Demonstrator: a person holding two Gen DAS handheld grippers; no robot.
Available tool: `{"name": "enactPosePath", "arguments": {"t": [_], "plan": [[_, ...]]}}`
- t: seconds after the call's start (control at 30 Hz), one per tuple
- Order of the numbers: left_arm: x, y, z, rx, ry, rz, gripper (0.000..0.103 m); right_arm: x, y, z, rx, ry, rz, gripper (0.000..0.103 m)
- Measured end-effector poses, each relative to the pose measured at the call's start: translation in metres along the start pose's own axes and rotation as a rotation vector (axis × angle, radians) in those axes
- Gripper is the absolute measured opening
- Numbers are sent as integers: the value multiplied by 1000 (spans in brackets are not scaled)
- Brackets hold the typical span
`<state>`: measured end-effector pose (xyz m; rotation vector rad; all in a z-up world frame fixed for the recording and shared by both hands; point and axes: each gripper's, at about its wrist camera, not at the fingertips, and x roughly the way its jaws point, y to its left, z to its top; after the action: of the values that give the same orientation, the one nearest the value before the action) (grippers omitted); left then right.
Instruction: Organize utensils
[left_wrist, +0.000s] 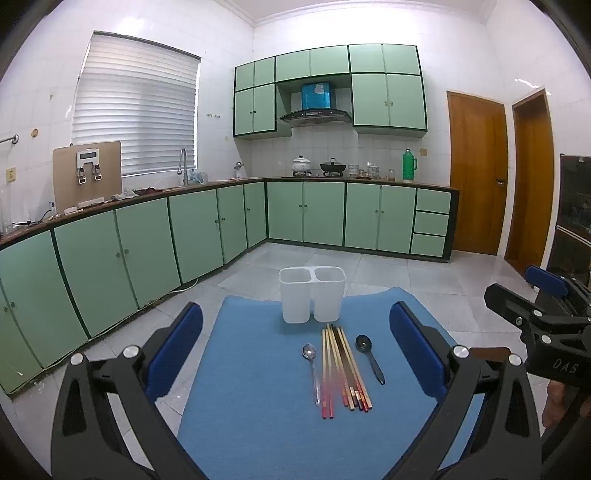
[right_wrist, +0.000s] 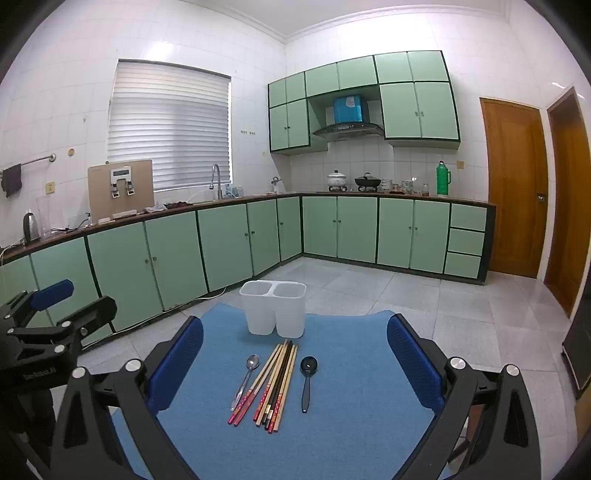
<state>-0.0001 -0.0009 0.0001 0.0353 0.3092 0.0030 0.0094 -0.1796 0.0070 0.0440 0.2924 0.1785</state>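
Chopsticks (left_wrist: 341, 369) mid-mat (left_wrist: 240, 406), holder (left_wrist: 312, 295) at far edge.

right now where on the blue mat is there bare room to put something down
Bare blue mat lies right of the black spoon, left of the metal spoon, and along the near edge below the chopsticks. Crowded: the middle, utensils side by side, white holder just behind.
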Motion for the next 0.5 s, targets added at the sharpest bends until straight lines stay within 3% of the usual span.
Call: {"name": "enactPosePath", "arguments": {"t": [0.5], "plan": [[3, 0, 1, -10, 1, -6, 98, 0, 0, -1, 0, 0, 0, 97]]}}
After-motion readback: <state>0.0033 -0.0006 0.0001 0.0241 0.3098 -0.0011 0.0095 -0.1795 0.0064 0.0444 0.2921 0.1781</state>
